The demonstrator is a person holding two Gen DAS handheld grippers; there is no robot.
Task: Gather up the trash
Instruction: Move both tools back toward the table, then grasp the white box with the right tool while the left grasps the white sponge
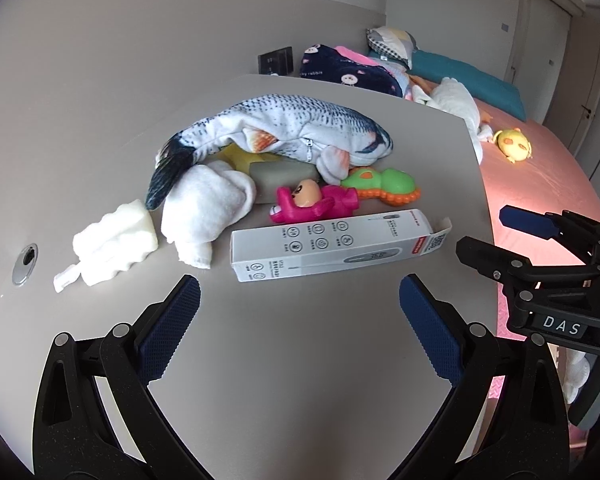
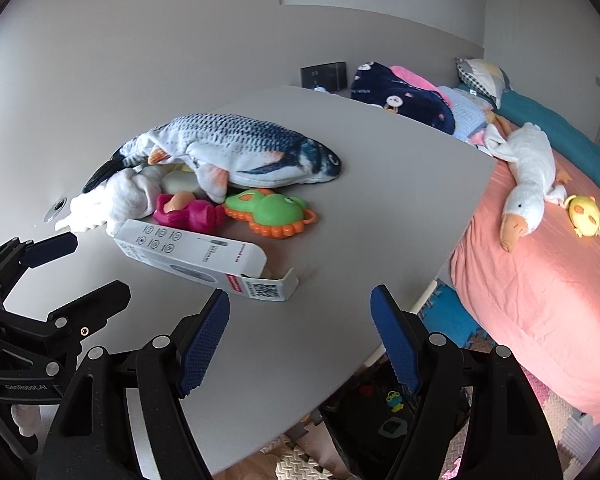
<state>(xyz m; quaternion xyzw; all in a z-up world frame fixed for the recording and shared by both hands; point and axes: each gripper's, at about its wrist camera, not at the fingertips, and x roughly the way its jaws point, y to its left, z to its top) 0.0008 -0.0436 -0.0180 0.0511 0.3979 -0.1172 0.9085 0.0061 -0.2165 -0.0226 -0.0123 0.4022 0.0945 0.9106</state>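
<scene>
Hovering above the grey table point(image 1: 300, 360), both grippers are spread wide and empty: the left gripper point(image 1: 300, 304) faces the long side of the box point(image 1: 332, 244), the right gripper point(image 2: 300, 312) sits just short of its open flap end. This looks like the approach step; next, 1 gripper must close across the box's narrow width. The box is white cardboard, lying flat, likely light and crushable. Beyond it lie a pink doll point(image 1: 316, 200), green toy point(image 1: 384, 186) and plush fish point(image 1: 284, 128)

plush fish point(image 1: 284, 128) lies over toys; goose plush point(image 2: 528, 184) on bed point(image 2: 540, 280).
</scene>
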